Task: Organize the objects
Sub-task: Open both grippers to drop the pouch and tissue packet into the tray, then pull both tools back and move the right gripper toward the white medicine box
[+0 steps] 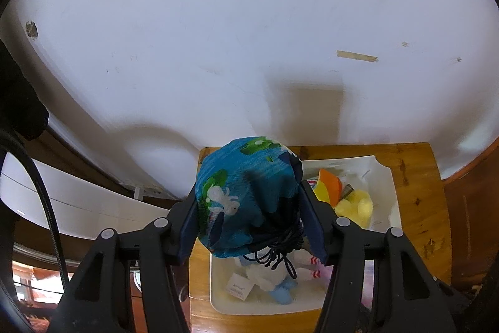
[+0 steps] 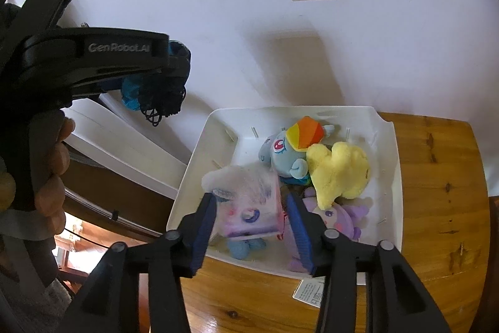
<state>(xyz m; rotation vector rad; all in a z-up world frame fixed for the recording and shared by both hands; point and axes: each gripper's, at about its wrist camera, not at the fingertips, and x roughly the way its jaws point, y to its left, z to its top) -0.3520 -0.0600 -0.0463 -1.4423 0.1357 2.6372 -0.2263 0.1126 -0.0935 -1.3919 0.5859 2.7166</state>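
The left claw point(image 1: 251, 227) is clamping a blue drawstring pouch point(image 1: 246, 198) printed with green and white shapes, its dark cord bunched at the lower end, and is holding it above the white bin point(image 1: 386, 177) on the wooden tabletop point(image 1: 418, 195). The right claw point(image 2: 254, 227) is hanging over the near side of that bin with its pads apart; a pale pink-and-white plush point(image 2: 249, 205) is sitting between them (blurred, so contact is unclear). Deeper in the bin, a blue plush pony with a rainbow mane point(image 2: 290, 149), a yellow plush point(image 2: 338, 170) and a purple plush point(image 2: 343, 217) are lying packed together, touching. A hand point(image 2: 54, 173) is gripping the left handle.
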